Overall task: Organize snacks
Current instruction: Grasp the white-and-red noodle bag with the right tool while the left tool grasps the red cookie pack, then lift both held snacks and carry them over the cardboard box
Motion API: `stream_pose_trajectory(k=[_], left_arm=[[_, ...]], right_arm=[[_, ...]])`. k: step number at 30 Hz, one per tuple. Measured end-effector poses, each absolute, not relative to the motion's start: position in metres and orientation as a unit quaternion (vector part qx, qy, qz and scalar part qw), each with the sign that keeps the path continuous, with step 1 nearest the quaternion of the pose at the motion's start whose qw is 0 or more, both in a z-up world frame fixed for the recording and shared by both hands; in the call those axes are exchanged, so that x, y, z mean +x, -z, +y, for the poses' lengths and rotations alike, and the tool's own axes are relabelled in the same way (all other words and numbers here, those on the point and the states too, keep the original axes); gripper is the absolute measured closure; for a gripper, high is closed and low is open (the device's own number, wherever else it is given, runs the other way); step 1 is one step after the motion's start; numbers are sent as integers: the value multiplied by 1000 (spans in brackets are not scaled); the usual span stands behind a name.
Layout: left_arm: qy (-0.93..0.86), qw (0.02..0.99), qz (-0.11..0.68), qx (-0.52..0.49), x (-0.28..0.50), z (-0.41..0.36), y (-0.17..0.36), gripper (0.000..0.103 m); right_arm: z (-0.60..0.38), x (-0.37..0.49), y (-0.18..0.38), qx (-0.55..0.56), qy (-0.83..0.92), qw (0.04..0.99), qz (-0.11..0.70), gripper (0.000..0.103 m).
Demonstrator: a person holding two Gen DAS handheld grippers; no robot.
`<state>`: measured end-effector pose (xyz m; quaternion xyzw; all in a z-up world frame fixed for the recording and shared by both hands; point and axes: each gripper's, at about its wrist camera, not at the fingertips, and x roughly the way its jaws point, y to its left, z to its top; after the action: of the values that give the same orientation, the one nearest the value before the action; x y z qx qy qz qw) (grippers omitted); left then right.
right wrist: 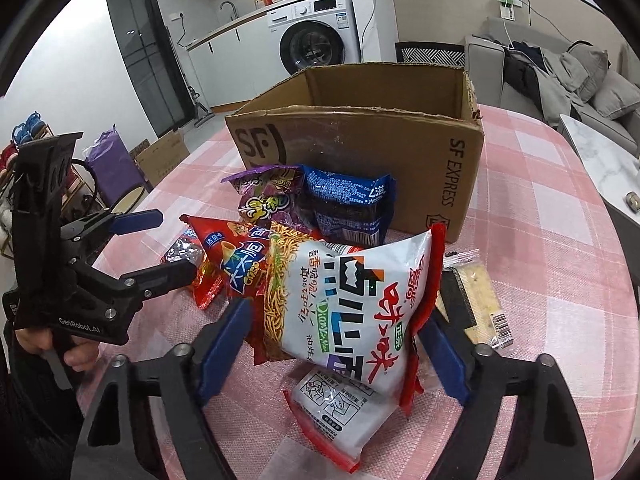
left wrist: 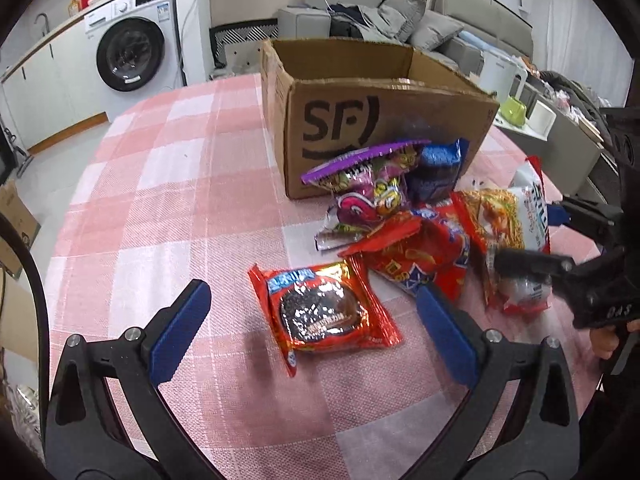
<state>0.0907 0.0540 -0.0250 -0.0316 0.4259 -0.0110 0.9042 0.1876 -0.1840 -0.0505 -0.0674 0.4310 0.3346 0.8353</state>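
Right gripper (right wrist: 332, 348) is around the white noodle bag (right wrist: 352, 312): the right pad looks to be on the bag's red edge, the left pad shows a gap, so I'd call it not yet clamped. Left gripper (left wrist: 316, 328) is open, straddling the red cookie pack (left wrist: 324, 312) flat on the desk (left wrist: 168, 184), pads clear of it.

Snacks sit heaped in front of the cardboard box (right wrist: 360, 148); from here the box looks empty.

Risks:
- Puffy bag, slick film. A pinch on the seam edge alone could slip or tear, and too hard a squeeze crushes the noodles.
- A white packet (right wrist: 340, 412) lies under the noodle bag and could drag along or slide off the desk.
- Both grippers work close together; a clash is possible over the pile.
- The cookie pack lies flat, so the pads may skid on the checked cloth instead of getting under it.

Readable: "SF" logo and "SF EXPRESS" on the box, "GenRobot.AI" on the gripper body, "Crisp" on the red chip bag (right wrist: 236, 260). Chinese print on the noodle bag, not read.
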Motion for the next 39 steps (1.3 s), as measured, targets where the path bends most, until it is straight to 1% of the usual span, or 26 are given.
stream_pose_trajectory(k=[1, 5, 9, 15, 17, 19, 20, 21, 22, 25, 28, 39], left_arm=[[10, 903, 428, -29, 92, 54, 27, 1], [5, 898, 439, -25, 97, 55, 34, 1], [2, 893, 449, -25, 100, 58, 41, 1], [2, 887, 461, -21, 104, 60, 49, 1], [2, 885, 464, -21, 105, 61, 52, 3], [5, 883, 468, -20, 107, 60, 55, 13], [8, 882, 470, -20, 108, 60, 56, 16], [11, 882, 471, -20, 107, 60, 56, 25], [18, 882, 471, -24, 107, 59, 57, 39], [33, 886, 462, -25, 106, 61, 56, 53], [42, 888, 456, -30, 104, 62, 51, 56], [46, 895, 442, -31, 95, 65, 38, 58]], right_arm=[[-184, 188, 51, -67, -334, 835, 432, 29], [-190, 191, 49, -48, -343, 835, 428, 40], [-195, 190, 45, -39, -345, 840, 417, 44], [-200, 190, 38, -27, -345, 844, 409, 44], [-201, 190, 37, -27, -345, 845, 407, 44], [-201, 189, 36, -27, -344, 846, 406, 44], [-201, 189, 36, -28, -344, 846, 406, 44], [-201, 188, 36, -27, -344, 846, 406, 44], [-202, 187, 36, -27, -344, 846, 406, 44], [-202, 186, 35, -27, -344, 846, 405, 44], [-203, 186, 35, -27, -344, 847, 404, 44], [-205, 186, 32, -24, -343, 851, 398, 44]])
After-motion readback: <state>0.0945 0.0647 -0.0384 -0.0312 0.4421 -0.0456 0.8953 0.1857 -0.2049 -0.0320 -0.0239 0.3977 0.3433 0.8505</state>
